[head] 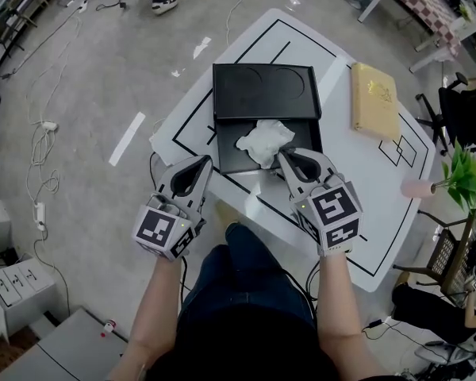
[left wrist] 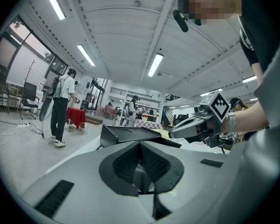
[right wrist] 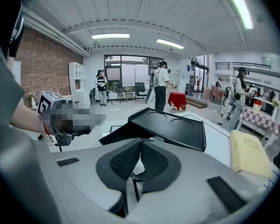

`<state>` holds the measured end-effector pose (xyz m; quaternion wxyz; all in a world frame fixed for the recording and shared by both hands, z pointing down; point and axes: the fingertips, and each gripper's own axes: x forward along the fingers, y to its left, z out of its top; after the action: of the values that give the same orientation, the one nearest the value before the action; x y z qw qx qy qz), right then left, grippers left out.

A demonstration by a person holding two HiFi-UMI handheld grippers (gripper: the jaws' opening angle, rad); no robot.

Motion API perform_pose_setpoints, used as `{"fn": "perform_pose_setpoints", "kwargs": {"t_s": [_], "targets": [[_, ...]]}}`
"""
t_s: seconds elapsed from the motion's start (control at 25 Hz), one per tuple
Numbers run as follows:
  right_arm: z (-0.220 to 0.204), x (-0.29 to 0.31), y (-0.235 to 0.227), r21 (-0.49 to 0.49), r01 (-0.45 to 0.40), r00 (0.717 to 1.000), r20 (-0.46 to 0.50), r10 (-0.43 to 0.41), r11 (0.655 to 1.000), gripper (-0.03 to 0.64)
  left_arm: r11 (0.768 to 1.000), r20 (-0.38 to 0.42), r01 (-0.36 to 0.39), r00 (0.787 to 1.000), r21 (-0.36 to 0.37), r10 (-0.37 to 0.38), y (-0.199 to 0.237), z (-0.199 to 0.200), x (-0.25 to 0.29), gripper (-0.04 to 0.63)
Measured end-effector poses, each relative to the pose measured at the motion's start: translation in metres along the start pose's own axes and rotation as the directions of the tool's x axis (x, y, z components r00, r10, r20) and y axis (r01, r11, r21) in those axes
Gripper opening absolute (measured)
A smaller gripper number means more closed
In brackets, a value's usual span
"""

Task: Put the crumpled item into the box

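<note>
A crumpled white paper (head: 264,141) lies in the tray of an open black box (head: 230,159), whose lid (head: 266,91) is folded back. My right gripper (head: 283,157) is shut, its tips touching the paper's near right edge. In the right gripper view the pads (right wrist: 151,160) meet, with a scrap of white showing low between them; no paper sticks out past the tips, and I cannot tell whether any fold is pinched. My left gripper (head: 202,163) is shut and empty, at the box's near left corner. Its pads (left wrist: 154,162) meet in the left gripper view.
The box stands on a white table (head: 345,153) marked with black lines. A yellow book (head: 374,98) lies at the far right, and a pink vase (head: 416,187) with a green plant (head: 464,177) stands by the right edge. People stand farther back in the room (right wrist: 161,90).
</note>
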<state>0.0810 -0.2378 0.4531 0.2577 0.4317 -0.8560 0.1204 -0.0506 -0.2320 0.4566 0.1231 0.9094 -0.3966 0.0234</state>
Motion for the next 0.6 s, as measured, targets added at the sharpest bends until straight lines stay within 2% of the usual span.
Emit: {"fn": "perform_pose_setpoints", "kwargs": {"t_s": [0.12,0.32,0.6], "targets": [[0.003,-0.012,0.003,0.033,-0.010,0.998,0.057,0.008,0.999,0.006,1.000,0.011,-0.001,1.000,-0.009,0.001,-0.007,0.004,-0.001,0.011],[0.012,-0.036,-0.001,0.153,-0.028,0.981,0.196,-0.003,0.988,0.005,1.000,0.025,0.001,1.000,-0.013,-0.001,-0.022,0.009,-0.003,0.011],[0.015,-0.062,0.002,0.190,-0.044,0.955,0.297,-0.015,0.981,0.005,1.000,0.025,0.005,1.000,0.000,-0.005,-0.036,0.011,-0.006,0.011]]}}
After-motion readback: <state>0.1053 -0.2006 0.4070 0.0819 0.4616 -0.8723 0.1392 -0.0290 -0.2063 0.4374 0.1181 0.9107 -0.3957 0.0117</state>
